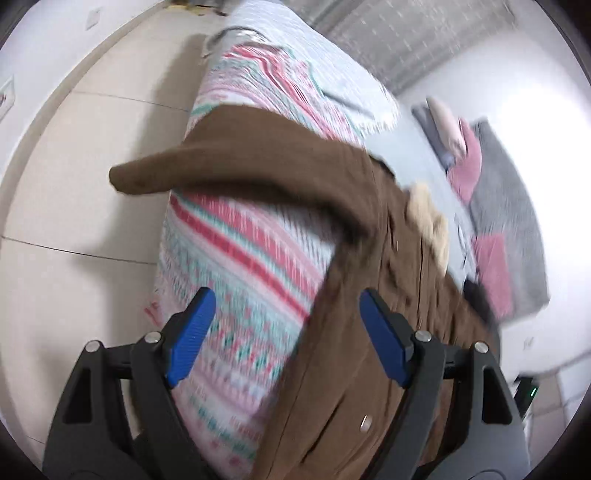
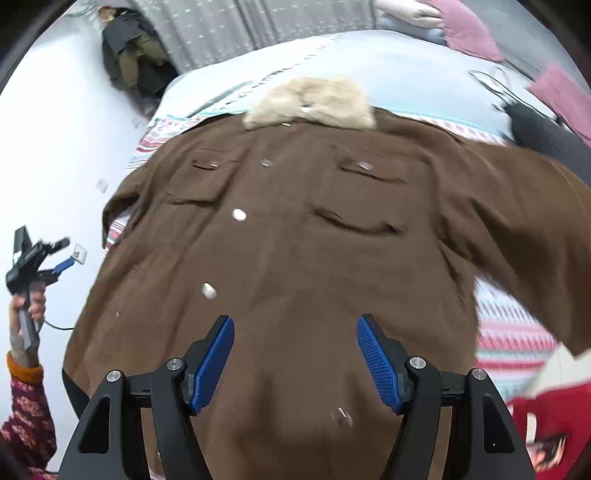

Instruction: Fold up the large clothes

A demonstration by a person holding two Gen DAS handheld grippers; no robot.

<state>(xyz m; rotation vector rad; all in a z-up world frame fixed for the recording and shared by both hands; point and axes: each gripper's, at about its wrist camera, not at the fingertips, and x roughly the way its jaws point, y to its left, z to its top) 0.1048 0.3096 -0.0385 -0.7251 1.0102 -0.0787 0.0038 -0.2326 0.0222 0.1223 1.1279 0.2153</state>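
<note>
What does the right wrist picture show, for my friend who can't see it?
A big brown jacket with a fluffy cream collar lies spread front-up on a bed with a striped bedspread. The right gripper is above its lower part, open and empty. At far left, a hand holds the left gripper away from the jacket.

- A home bedroom: a wide bed point(image 2: 406, 66) fills the middle of both views, its pale blue sheet partly covered by a blanket point(image 1: 236, 251) striped in pink, teal and white
- Pink cushions point(image 1: 491, 266) and a grey fleece throw point(image 1: 517, 221) lie at the far side of the bed
- A grey patterned curtain point(image 2: 221, 26) hangs behind it
- Pale floor tiles point(image 1: 74, 184) and plain white walls with a wall socket point(image 1: 92, 18) surround the bed
- Dark clothes point(image 2: 133, 48) are piled beside the curtain
</note>
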